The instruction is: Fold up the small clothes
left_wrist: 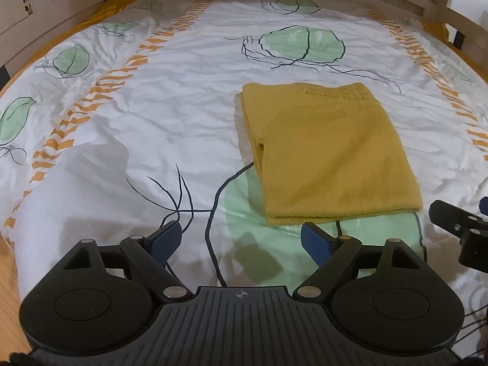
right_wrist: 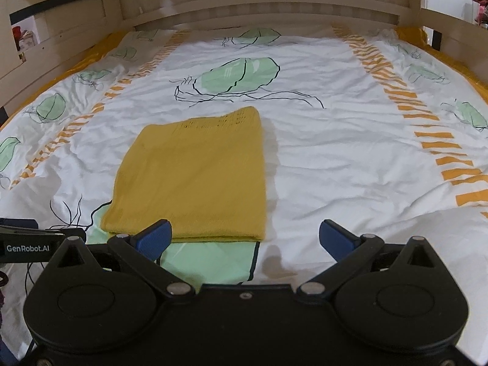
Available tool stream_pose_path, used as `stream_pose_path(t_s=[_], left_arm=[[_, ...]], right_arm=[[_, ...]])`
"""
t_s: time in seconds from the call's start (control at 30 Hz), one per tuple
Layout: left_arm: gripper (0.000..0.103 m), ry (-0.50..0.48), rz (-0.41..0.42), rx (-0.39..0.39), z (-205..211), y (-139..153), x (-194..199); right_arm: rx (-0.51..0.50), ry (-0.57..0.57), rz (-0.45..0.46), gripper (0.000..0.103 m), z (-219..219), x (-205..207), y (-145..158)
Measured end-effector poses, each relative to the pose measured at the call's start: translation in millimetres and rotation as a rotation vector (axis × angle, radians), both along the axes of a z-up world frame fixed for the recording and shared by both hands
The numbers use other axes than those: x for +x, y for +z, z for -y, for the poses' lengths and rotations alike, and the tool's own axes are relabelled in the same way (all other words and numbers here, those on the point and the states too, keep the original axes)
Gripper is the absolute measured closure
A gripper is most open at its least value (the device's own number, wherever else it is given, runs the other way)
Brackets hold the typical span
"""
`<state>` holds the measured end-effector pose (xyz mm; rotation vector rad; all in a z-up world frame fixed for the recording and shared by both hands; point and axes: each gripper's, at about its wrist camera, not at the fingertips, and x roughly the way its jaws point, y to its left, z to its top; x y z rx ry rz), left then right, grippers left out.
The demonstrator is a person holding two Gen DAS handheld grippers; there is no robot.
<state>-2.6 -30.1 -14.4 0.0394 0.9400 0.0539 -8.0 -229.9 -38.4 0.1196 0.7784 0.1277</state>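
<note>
Both tongs, left point(left_wrist: 241, 239) and right point(right_wrist: 245, 236), gape wide and hold nothing; folded garment point(right_wrist: 195, 174) lies flat on the bed point(right_wrist: 335, 152), unobstructed.

A: So what's everything sitting on?

B: A bed point(right_wrist: 335, 152) with a wrinkly white duvet, green leaf prints and orange chevron stripes, pale wooden frame round it.

A: And on the duvet?

B: Just a folded mustard knit garment point(right_wrist: 195, 177) point(left_wrist: 329, 155), flat, its near edge over the big green leaf print, orange stripes well off to either side.
</note>
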Motion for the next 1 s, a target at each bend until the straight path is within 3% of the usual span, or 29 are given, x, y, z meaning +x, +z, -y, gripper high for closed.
stream_pose_path(t_s=[1.0], left_arm=[[0.018, 0.008, -0.02, -0.014, -1, -4, 5]], right_arm=[[0.029, 0.004, -0.051, 0.0, -3, 12, -7]])
